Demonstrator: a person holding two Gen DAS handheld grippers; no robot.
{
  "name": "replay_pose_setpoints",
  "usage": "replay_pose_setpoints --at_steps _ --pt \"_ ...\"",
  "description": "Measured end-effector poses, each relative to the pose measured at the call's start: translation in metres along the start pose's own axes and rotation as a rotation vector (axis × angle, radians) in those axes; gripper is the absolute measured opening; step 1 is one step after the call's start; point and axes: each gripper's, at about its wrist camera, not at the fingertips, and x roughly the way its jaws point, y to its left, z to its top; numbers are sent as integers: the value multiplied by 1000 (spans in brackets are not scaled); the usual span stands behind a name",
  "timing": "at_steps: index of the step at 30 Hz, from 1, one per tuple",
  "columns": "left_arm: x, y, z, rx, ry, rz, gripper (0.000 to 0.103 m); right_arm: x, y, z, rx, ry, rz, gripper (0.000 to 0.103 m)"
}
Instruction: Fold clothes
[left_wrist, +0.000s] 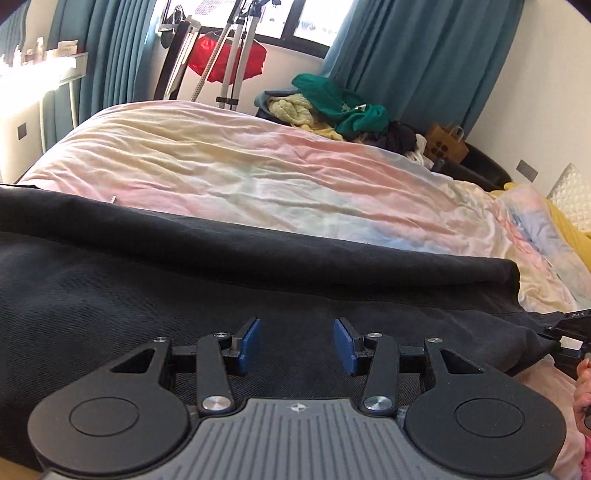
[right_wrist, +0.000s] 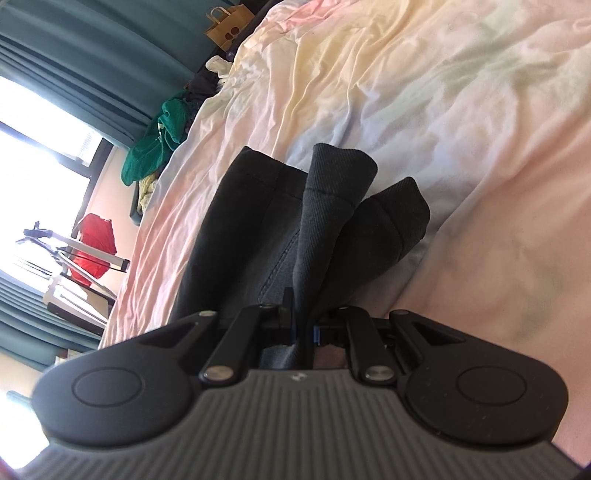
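Observation:
A dark grey garment (left_wrist: 221, 295) lies spread across the near part of the bed, with a long rolled fold along its far edge. My left gripper (left_wrist: 296, 325) hovers just above it, open, with its blue pads (left_wrist: 251, 339) apart and nothing between them. In the right wrist view, my right gripper (right_wrist: 303, 321) is shut on a bunched fold of the same dark garment (right_wrist: 332, 206). The cloth stands up from the jaws in several folds, and its ends hang over the sheet.
The bed has a crumpled pastel sheet (left_wrist: 240, 166) (right_wrist: 443, 110). A pile of green and yellow clothes (left_wrist: 332, 107) (right_wrist: 159, 147) sits at its far end, near a brown paper bag (left_wrist: 445, 142) and a tripod (left_wrist: 236, 66). Teal curtains flank the window. A person's hand (left_wrist: 583, 387) shows at the right edge.

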Motion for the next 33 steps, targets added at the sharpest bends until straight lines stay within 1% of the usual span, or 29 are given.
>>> replay_pose_setpoints --at_steps 1,3,7,11,13,15,18,19,22,25,26,27,28,29,31,33 --pt "17 -8 2 12 17 10 47 1 1 0 -10 -2 -3 11" --pt "49 -22 6 43 48 62 47 2 2 0 -27 -6 -6 11" --pt "90 -39 22 71 57 100 47 2 2 0 -36 -14 11 11" --pt "112 -38 49 15 74 163 47 4 3 0 -57 -22 7 11" --pt "114 -35 58 4 80 192 47 6 5 0 -77 -27 -5 11" --pt "106 -32 59 -1 75 163 48 9 6 -1 -93 -26 -18 11" --pt "83 -34 49 27 70 124 51 10 6 -2 -100 -22 -25 12" --pt "71 -37 42 63 59 110 54 10 5 -2 -95 -20 -22 12" --pt "36 -50 13 230 23 49 65 7 4 -1 -85 -11 -17 12" --pt "4 -52 -16 283 42 -49 67 4 7 -1 -100 -2 -25 14" --pt "-4 -52 -23 290 35 -75 69 2 8 -1 -105 -2 -28 14" --pt "-12 -52 -32 302 21 -98 76 1 10 -1 -107 -3 -31 15" --pt "-15 -51 -37 307 4 -115 80 0 10 -2 -108 -4 -32 15" --pt "-18 -50 -43 313 -13 -132 80 0 10 -2 -102 3 -30 17" --pt "-24 -48 -54 324 -47 -167 80 3 8 -2 -80 28 -21 28" --pt "-24 -46 -63 321 -73 -196 80 7 4 -3 -45 55 9 52"
